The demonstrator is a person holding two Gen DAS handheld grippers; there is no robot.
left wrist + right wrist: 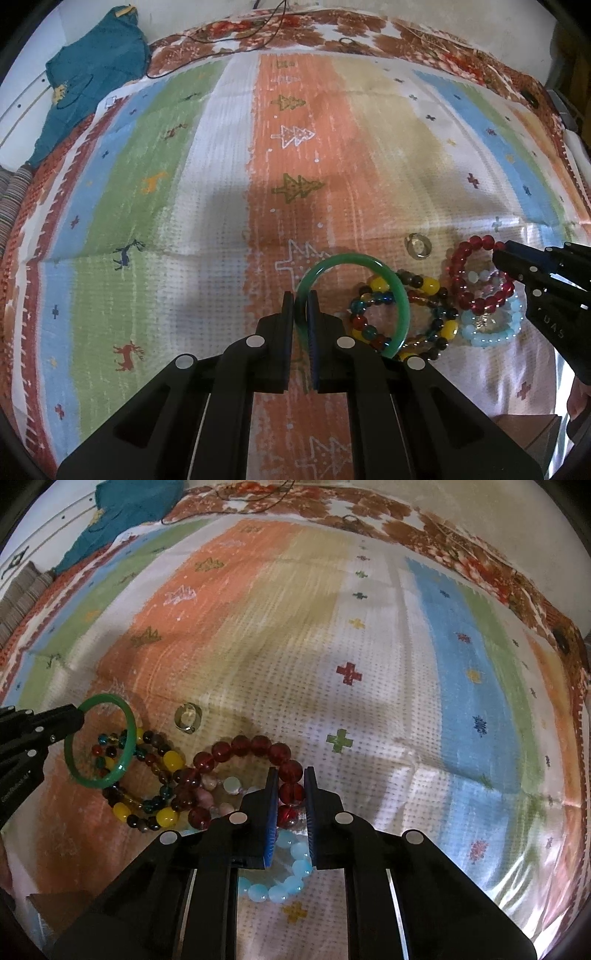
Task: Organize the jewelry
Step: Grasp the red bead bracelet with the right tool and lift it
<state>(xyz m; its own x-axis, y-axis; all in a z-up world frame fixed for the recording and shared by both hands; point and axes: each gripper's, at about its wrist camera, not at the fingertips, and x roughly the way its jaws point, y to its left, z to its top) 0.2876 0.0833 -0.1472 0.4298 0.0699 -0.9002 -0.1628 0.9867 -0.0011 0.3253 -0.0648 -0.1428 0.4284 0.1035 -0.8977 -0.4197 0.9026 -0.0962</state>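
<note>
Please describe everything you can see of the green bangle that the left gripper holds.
The smooth green ring-shaped bangle looks like glossy jade or glass, one solid translucent piece without beads. The left gripper is shut on its rim, pads pressing both sides. Its far side overlaps the multicoloured bead bracelet; whether they touch is unclear. It sits over the orange stripe of the striped cloth, left of the other jewelry.

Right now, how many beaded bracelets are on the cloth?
4, maybe more hidden in the pile. Red bracelet in the right gripper; light blue bracelet below it; pink bracelet inside the red loop; multicolour bracelet partly under the green bangle.
</note>
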